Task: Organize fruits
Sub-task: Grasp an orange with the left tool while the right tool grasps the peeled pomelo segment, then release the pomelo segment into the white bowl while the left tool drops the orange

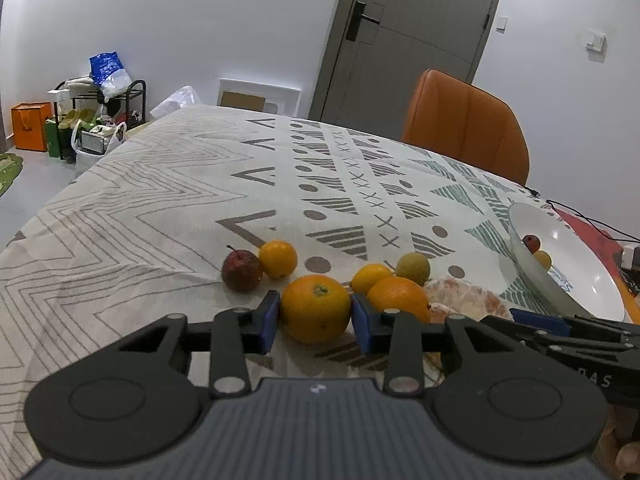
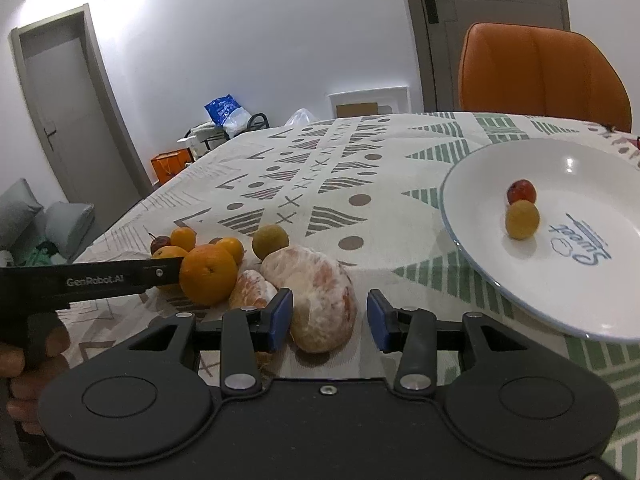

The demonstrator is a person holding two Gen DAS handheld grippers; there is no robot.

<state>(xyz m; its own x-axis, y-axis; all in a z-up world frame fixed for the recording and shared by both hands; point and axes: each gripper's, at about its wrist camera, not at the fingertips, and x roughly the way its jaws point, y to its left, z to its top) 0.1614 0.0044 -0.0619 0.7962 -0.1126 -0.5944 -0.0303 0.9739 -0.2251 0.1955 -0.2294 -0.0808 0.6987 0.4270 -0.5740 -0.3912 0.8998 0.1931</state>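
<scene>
My left gripper [image 1: 314, 316] has its blue pads against both sides of a large orange [image 1: 316, 307] that rests on the patterned tablecloth. Around it lie a second orange [image 1: 398, 298], two small yellow fruits [image 1: 278, 259] [image 1: 370, 277], a dark red fruit [image 1: 241, 270] and a greenish fruit [image 1: 414, 268]. My right gripper [image 2: 328, 316] is open around a big peeled citrus piece [image 2: 320, 300], its left pad close to it. A smaller peeled piece [image 2: 252, 290] lies beside it. A white plate [image 2: 580, 280] to the right holds a red fruit [image 2: 521, 191] and a yellow fruit [image 2: 522, 219].
An orange chair [image 1: 468, 120] stands at the table's far side. Cables and a red mat [image 1: 600, 236] lie beyond the plate. The table's left edge drops to a floor with bags and a rack [image 1: 92, 120]. The left gripper's arm [image 2: 88, 280] reaches across the right wrist view.
</scene>
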